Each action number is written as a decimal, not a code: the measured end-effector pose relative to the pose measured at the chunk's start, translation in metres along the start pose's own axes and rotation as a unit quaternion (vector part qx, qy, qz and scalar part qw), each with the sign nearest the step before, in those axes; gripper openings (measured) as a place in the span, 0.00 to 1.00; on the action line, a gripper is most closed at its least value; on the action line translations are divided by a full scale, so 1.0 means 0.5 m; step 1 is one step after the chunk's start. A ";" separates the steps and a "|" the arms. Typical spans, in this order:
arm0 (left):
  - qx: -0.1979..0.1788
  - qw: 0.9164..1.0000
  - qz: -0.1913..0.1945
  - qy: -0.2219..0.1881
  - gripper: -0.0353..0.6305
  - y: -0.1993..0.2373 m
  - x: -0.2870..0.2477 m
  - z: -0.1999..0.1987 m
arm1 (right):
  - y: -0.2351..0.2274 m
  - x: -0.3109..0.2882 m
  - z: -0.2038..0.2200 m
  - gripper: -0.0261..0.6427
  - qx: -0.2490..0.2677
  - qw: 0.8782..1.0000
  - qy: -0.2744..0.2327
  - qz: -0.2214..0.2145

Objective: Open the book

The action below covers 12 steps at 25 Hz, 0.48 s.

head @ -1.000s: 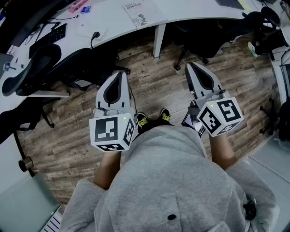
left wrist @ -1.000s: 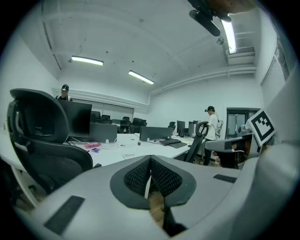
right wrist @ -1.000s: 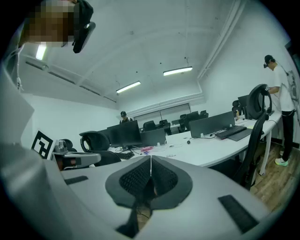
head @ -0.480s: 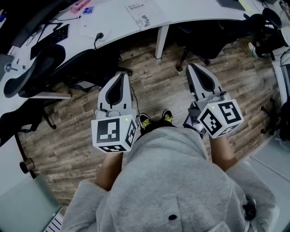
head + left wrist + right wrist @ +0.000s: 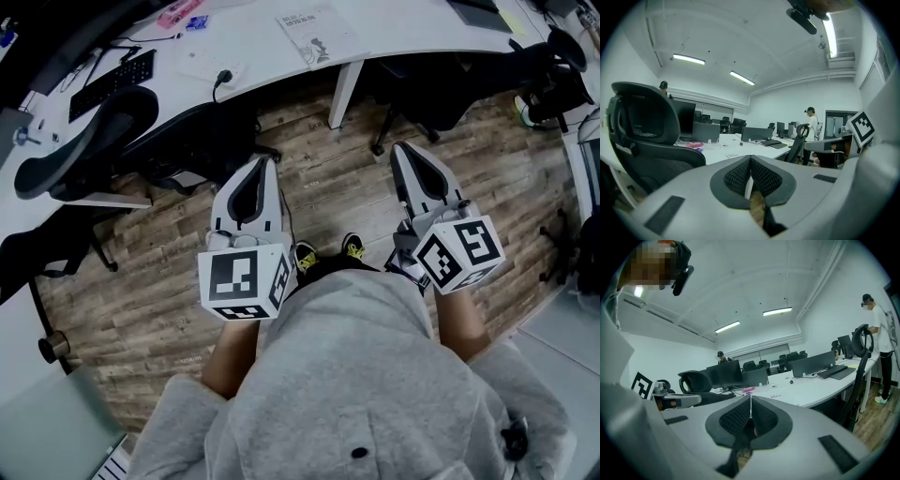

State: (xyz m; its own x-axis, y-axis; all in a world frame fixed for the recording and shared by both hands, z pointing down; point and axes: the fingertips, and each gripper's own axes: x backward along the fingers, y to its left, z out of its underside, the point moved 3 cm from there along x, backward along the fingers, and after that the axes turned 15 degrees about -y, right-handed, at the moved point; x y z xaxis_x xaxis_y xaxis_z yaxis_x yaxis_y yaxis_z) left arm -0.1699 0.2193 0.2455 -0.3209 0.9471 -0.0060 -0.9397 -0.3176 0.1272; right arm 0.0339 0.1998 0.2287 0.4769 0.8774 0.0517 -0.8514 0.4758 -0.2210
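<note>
The book (image 5: pixel 317 37) lies closed and flat on the white desk (image 5: pixel 412 23), near the desk's front edge and just above its white leg (image 5: pixel 345 93) in the head view. Its cover is pale, with a small dark drawn figure low on it and a few lines of dark print along the top. That print is too small to read. Nothing rests on the book and nothing touches it.

Further left on the desk are a power plug on a black cable (image 5: pixel 223 77), a black keyboard (image 5: pixel 113 81) and a pink object (image 5: pixel 180 13) at the back edge. A black office chair (image 5: pixel 80 141) is pushed up against the desk's left stretch.

Both grippers are held out over the wooden floor (image 5: pixel 328 178) in front of the desk, well apart from the book and pointing toward it. The left gripper (image 5: pixel 266 162) has its jaws closed tip to tip with nothing between them. The right gripper (image 5: pixel 399 146) is likewise closed, pads pressed together and empty. Each carries a cube (image 5: pixel 244 281) with black-and-white square patterns, which hold no readable words.

Below them are the person's grey sweatshirt (image 5: pixel 356 375) and yellow-trimmed shoes (image 5: pixel 306 256).
</note>
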 end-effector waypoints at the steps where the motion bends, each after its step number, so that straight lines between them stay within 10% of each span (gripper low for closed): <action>1: -0.001 1.000 0.001 0.001 0.07 0.005 0.005 0.002 | 0.007 0.000 0.004 0.08 0.001 1.000 0.002 0.000; 12: 0.000 1.000 0.009 -0.003 0.07 0.033 0.036 -0.002 | 0.059 -0.003 0.011 0.08 0.013 1.000 0.008 -0.007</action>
State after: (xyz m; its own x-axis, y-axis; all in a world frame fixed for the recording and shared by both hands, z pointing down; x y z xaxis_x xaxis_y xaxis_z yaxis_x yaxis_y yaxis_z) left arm -0.1914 0.2308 0.2463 -0.3373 0.9414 0.0028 -0.9337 -0.3349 0.1266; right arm 0.0070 0.2127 0.2274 0.4921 0.8697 0.0383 -0.8501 0.4896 -0.1942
